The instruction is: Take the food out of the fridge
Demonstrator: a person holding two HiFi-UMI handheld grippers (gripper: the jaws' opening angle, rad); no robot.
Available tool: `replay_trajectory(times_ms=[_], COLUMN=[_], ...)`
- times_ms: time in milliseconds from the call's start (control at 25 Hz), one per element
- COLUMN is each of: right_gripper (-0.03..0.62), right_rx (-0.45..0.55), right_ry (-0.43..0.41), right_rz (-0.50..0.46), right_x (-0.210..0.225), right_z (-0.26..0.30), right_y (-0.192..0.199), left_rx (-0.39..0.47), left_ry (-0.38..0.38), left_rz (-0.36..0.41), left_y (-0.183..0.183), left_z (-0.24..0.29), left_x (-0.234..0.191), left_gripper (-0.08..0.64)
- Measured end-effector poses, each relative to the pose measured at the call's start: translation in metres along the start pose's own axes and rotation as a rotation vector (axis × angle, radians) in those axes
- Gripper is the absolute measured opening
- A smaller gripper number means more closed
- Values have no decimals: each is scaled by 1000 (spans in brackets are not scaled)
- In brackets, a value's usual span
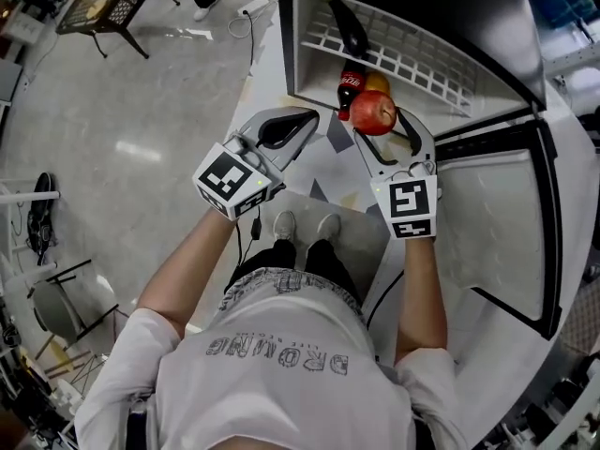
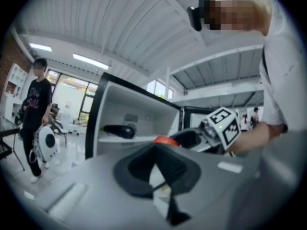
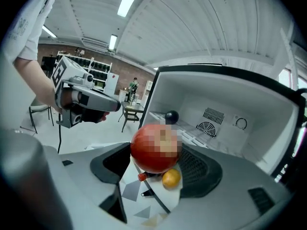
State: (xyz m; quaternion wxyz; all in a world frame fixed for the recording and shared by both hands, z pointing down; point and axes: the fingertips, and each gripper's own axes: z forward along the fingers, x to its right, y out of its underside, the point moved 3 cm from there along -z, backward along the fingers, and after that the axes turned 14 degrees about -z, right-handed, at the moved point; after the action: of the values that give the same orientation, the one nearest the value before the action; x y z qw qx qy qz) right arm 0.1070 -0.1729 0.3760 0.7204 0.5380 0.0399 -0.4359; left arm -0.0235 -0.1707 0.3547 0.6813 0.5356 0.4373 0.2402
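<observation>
While a red apple (image 1: 372,111) (image 3: 154,148) is clamped between the two jaws of the right gripper (image 1: 378,120) (image 3: 156,166), it is held just at the mouth of the open fridge (image 1: 309,26) (image 3: 225,104), in front of the compartment rather than on any shelf. Both dark pads are seen pressed against the apple's sides in the right gripper view. Behind and below the apple, a cola bottle (image 1: 348,90) with a red label and red cap (image 3: 142,177) is seen lying near the front of the compartment, with a small orange-yellow fruit (image 1: 377,82) (image 3: 171,178) just beside it. Further back, a dark, glossy eggplant (image 1: 349,28) (image 3: 171,116) (image 2: 117,131) is laid on the white wire shelf (image 1: 422,54). The fridge door (image 1: 497,232) is swung fully open at the right. The left gripper (image 1: 307,120) (image 2: 156,169) is held to the left of the right one, outside the fridge; its jaws are drawn nearly together, only a narrow slit is left between the pads, and nothing is gripped. A bystander (image 2: 36,109) in dark clothes is seen standing well off in the room in the left gripper view.
</observation>
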Motion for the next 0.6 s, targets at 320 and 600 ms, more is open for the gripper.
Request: replay_trajectory(times_ms=[320,600], right_gripper=[291,291], right_rx=[62,83], right_ry=[60,93], right_rz=[52,114], right_x=[9,20], right_z=[-37,-60], right_y=[-12,-5], left_rx=[4,2], left_ry=[30,34], left_rz=[19,30], left_y=[-9,-13], left_z=[-3,-2], left_x=[20,27], left_gripper=[8,8])
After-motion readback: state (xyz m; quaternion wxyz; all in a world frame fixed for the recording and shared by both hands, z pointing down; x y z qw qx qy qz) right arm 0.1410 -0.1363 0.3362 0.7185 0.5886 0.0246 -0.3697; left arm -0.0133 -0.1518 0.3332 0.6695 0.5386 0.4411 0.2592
